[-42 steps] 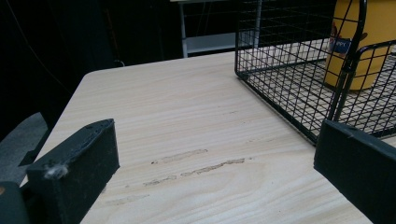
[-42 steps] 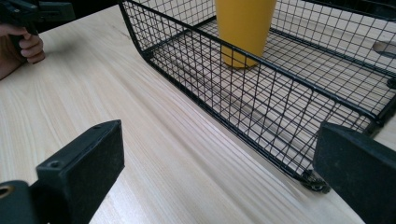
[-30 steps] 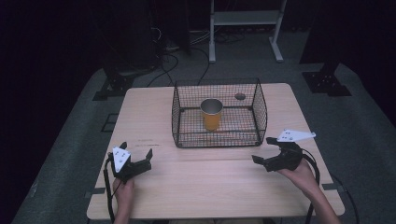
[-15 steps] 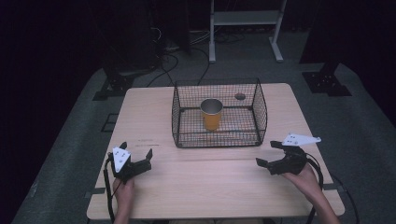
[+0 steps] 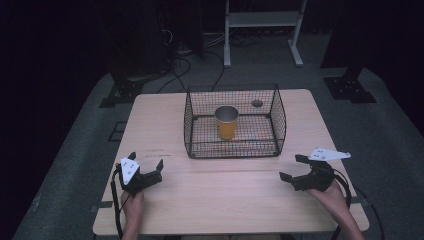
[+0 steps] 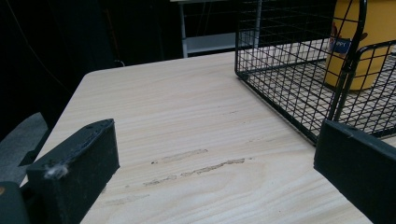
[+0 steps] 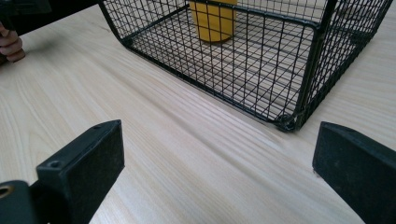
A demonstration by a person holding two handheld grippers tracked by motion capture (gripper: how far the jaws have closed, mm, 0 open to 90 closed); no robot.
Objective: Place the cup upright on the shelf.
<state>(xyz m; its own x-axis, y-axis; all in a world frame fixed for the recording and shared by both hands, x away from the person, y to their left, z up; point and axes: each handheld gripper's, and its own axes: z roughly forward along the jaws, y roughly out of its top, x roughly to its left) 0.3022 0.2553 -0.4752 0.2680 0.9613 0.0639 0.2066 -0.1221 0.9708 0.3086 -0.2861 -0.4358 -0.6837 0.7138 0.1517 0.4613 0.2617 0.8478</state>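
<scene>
Both tools spread and empty near the surface's front edge.
Left tool and right tool flank the wire basket mid-surface; the yellow cup stands inside, seemingly upright, so reach over the rim, not through mesh.

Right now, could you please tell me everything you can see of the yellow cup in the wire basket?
The cup is an upright tumbler, yellow-orange outside with a silvery, metallic-looking rim and inside, apparently empty. A small blue label shows on its side in the left gripper view. It stands on the mesh floor of the black wire basket, roughly central, clear of the walls. Nothing else touches it; both tools rest open nearer the person.
</scene>
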